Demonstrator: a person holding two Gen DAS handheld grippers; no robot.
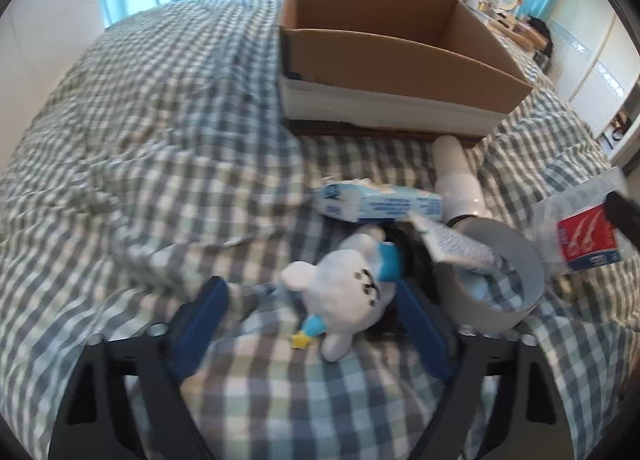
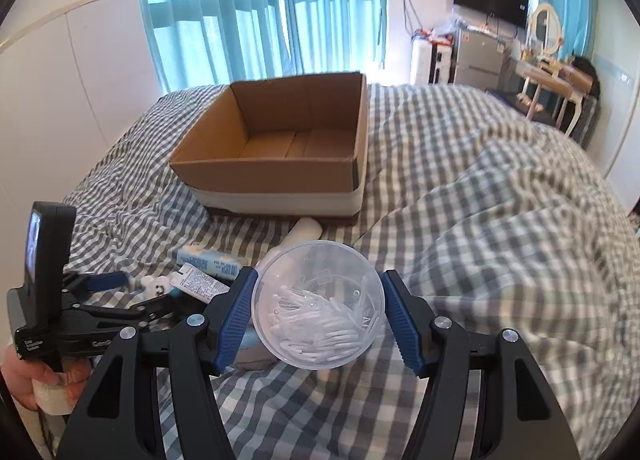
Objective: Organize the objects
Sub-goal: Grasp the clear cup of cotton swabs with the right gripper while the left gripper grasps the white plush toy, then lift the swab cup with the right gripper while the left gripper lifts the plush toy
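An open cardboard box (image 1: pixel 404 56) stands on the checked bed; it also shows in the right wrist view (image 2: pixel 280 164). My left gripper (image 1: pixel 312 324) is open around a white plush toy (image 1: pixel 352 292) that lies on the bed. My right gripper (image 2: pixel 318 312) is shut on a clear round tub of cotton swabs (image 2: pixel 320 304), held above the bed; the tub with its red label also shows in the left wrist view (image 1: pixel 580 232). A blue-white packet (image 1: pixel 380 204), a tube (image 1: pixel 452 240), a white bottle (image 1: pixel 460 180) and a grey tape roll (image 1: pixel 496 276) lie near the plush.
The checked blanket (image 2: pixel 500 228) rises in folds to the right. The left gripper (image 2: pixel 116 300) and the hand holding it show at the left of the right wrist view. A dresser with mirror (image 2: pixel 544 60) stands beyond the bed.
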